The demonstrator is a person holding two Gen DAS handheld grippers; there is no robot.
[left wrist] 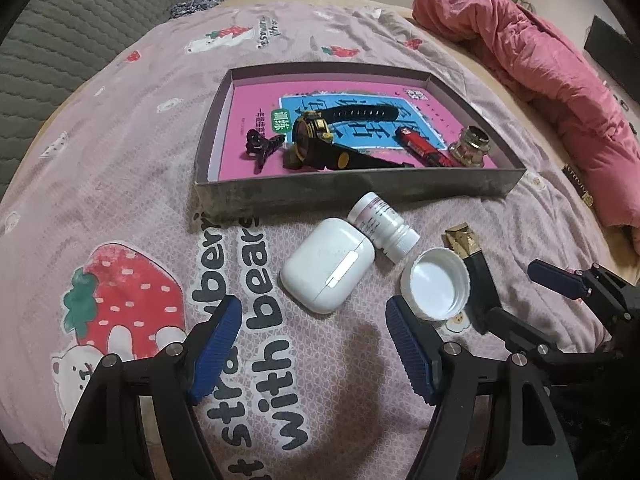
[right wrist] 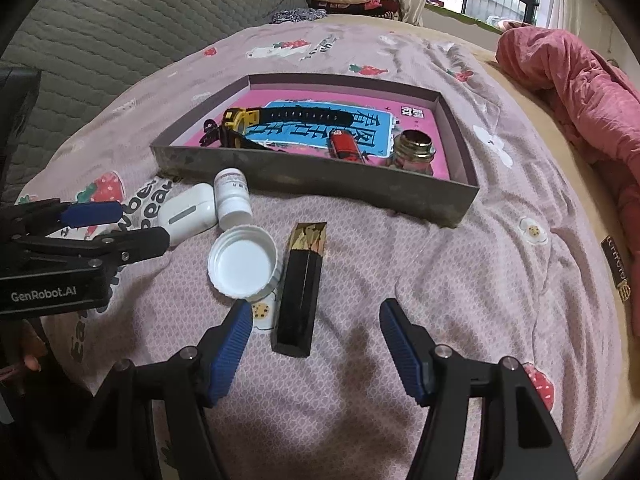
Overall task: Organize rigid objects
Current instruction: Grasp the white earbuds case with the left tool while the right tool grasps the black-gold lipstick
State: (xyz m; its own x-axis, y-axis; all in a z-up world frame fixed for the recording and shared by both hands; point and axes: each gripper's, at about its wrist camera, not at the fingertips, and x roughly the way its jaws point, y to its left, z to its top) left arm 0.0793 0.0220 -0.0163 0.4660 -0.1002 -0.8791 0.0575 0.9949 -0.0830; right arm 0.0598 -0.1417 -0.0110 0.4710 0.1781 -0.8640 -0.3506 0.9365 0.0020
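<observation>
Your right gripper hangs with jaws spread, gripping nothing — the black bar lies just ahead, near end between the fingertips, long axis running away toward the grey tray, nearly in line with the fingers. Your left gripper is likewise spread and empty, with the white earbud case just ahead. White cap sits beside the bar — right hand is nearer both.

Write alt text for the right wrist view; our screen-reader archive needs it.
An open hand-held gripper hovers over a black bar lying on a pink bedspread. Beside the bar lie a white cap, bottle and earbud case; behind, a tray holds a watch, lighter and jar.
</observation>
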